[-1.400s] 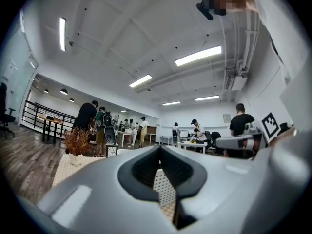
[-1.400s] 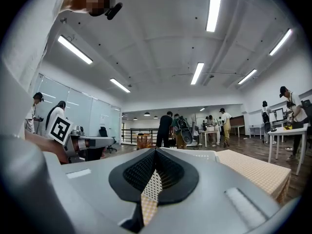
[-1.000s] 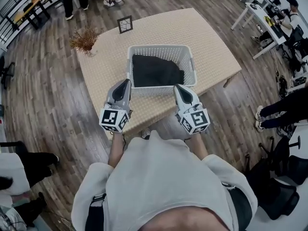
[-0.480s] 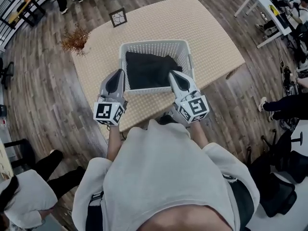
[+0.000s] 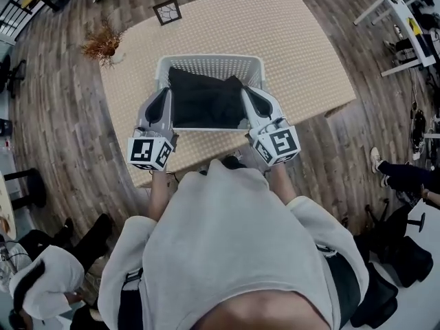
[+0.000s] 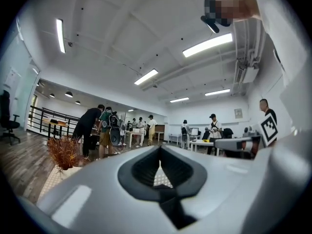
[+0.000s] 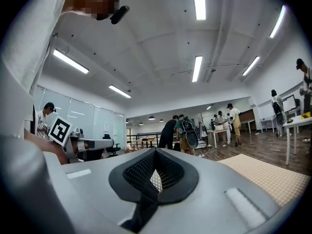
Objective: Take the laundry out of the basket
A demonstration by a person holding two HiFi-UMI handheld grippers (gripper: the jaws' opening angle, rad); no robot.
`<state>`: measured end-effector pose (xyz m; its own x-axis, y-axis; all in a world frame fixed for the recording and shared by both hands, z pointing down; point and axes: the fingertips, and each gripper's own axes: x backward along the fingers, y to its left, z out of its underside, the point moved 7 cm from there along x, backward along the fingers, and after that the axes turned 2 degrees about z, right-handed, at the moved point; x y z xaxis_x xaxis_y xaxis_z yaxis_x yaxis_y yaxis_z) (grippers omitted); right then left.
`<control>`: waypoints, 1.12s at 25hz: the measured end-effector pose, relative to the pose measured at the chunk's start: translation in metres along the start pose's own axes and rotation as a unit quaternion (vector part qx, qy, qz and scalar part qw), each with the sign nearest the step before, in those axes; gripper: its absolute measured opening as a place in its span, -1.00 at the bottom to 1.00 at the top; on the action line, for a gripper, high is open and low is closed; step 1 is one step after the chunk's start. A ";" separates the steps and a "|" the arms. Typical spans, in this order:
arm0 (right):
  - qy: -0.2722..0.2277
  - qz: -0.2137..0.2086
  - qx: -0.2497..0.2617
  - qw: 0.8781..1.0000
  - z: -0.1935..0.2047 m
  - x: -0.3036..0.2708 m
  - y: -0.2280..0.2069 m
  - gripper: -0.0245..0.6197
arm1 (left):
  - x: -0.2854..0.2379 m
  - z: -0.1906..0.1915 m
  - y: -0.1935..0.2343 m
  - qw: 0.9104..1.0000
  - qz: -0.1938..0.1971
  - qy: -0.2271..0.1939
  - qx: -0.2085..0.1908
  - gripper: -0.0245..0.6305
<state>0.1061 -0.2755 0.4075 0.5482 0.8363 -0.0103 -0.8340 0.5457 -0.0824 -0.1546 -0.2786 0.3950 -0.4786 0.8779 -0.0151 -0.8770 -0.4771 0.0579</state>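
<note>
Closest is the person's light top (image 5: 227, 253), with both arms reaching out in front. The left gripper (image 5: 163, 92) and the right gripper (image 5: 249, 92) each have a cube with square marks at the back end. A second ago both grippers were held in front of the near wall of the basket (image 5: 210, 61). Now they have gone forward, and their tips sit at the two sides of the basket, one left and one right. The fingers of the left gripper (image 6: 160, 151) are pressed together with nothing between them. The fingers of the right gripper (image 7: 155, 153) are closed too, and they hold nothing, just like before. The dark laundry (image 5: 205, 103) is still lying in the white basket, between the two grippers. It is hard to tell if the tips touch the cloth. The basket stands on the tan table (image 5: 302, 53), near the edge by the person. Farther off on the table are a dry brown plant (image 5: 102, 45) and a small dark frame (image 5: 167, 11). Far away, people (image 6: 92, 126) stand by other tables.
</note>
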 end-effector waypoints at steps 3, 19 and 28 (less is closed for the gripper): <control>0.000 -0.010 -0.014 1.000 0.005 -0.004 -0.006 -0.93 | -0.001 0.001 -0.004 1.000 -0.011 0.009 -0.003 -0.89; 0.065 0.007 -0.008 0.998 0.032 -0.030 0.023 -0.93 | 0.005 0.016 0.036 1.000 0.009 0.022 0.011 -0.89; 0.092 0.022 0.039 0.995 0.036 -0.030 0.022 -0.93 | -0.003 0.030 0.039 0.999 0.028 0.034 0.023 -0.89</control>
<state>0.0689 -0.2860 0.4422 0.5082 0.8389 -0.1949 -0.8554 0.5180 -0.0006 -0.1860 -0.2991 0.4271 -0.5300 0.8443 -0.0786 -0.8466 -0.5216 0.1058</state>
